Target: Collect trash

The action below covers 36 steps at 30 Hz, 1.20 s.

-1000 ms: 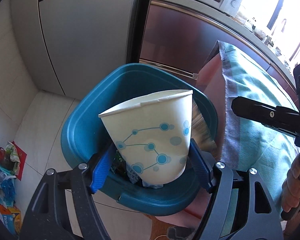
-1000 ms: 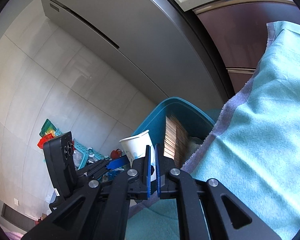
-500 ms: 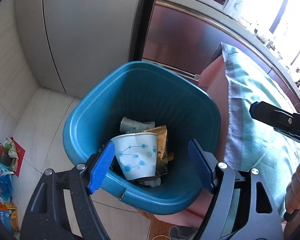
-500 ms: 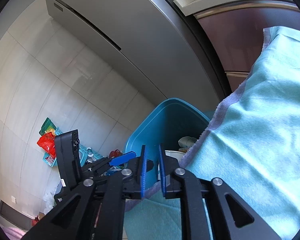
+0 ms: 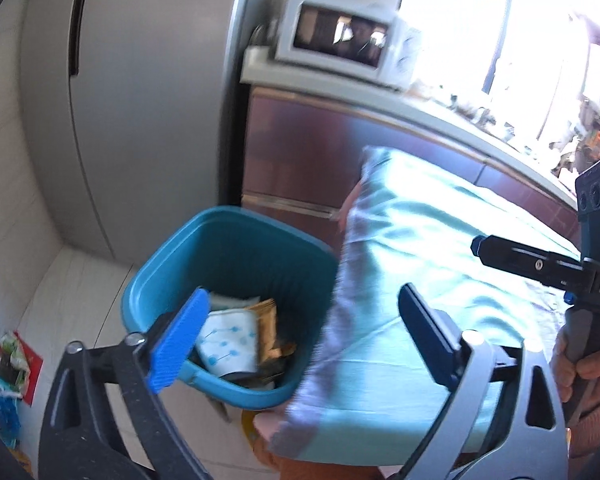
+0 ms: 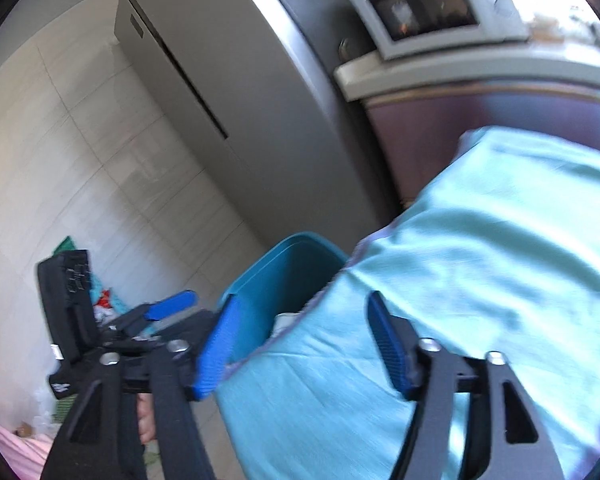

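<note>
Nearby, teal cloth (image 5: 440, 280) abuts blue bin (image 5: 236, 232).

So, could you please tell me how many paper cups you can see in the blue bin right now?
1 for certain: a white paper cup with blue dots lies on its side in the blue bin, against a brown wrapper. A pale item behind it is unclear, and more may be buried.

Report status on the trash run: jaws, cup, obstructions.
Left gripper and right gripper jaws just opened, empty. Paper cup lies in blue bin beside brown wrapper. Nothing obstructing.
</note>
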Available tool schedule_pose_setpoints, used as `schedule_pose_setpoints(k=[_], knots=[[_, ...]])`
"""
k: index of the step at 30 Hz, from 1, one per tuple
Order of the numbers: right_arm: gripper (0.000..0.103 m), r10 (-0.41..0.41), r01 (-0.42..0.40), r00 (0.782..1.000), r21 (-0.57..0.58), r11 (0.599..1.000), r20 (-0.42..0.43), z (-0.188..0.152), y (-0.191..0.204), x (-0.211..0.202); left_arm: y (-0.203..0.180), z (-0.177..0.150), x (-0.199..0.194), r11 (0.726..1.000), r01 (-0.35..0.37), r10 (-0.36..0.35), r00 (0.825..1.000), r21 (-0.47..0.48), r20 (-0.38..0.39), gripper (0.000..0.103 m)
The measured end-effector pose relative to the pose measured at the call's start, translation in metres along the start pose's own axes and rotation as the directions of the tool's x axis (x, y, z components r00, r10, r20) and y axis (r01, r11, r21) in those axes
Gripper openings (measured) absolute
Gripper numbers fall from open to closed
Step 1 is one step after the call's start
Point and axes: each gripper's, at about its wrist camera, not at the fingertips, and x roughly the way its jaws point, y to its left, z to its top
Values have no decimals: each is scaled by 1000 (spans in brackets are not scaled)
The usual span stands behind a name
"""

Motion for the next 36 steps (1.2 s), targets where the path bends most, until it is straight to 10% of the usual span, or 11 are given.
schedule_pose_setpoints(k=[6,16,24,36], knots=[[93,-175,180,976,-30,983,127,-18,-6,-54,-40,1,-14,999,1,-4,997,38,81,97],[96,-427,453,851,-13,892,305,-56,-12,-124,-98,-8,-13,997,-22,12,991,73,132,97],[96,-520,545,777,35,838,356,-79,-22,-157,-136,-17,-24,994,-31,6,976,107,220,97],[96,-559,594,723,48,803,405,-99,-18,-174,-157,-27,-39,988,-81,42,959,129,279,97]])
